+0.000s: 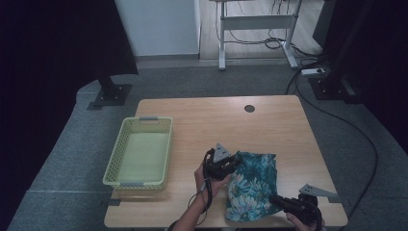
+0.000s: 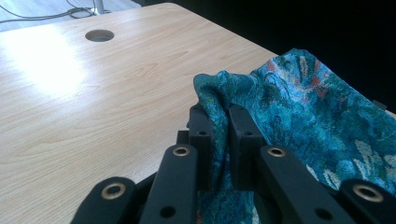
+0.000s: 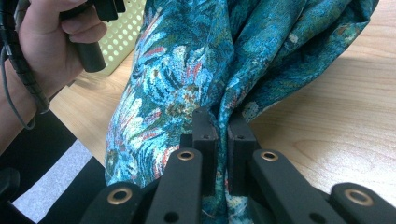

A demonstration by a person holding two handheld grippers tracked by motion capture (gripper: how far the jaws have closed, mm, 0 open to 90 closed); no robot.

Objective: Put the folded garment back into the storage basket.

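Note:
A teal cloth with a flower print (image 1: 252,185) lies on the near right part of the wooden table (image 1: 269,125). My left gripper (image 1: 235,162) is shut on the cloth's far left corner; in the left gripper view the fabric (image 2: 299,102) is pinched between the two black jaws (image 2: 220,122). My right gripper (image 1: 278,198) is shut on the cloth's near edge, and in the right gripper view a fold of the cloth (image 3: 187,70) bunches up between its jaws (image 3: 219,122). The person's left hand (image 3: 51,46) grips its tool at that view's top left.
A pale green plastic basket (image 1: 115,163) with nothing inside stands on the left part of the table. A round cable hole (image 1: 249,108) sits near the far edge. A white desk frame (image 1: 255,21) and cables stand on the floor beyond.

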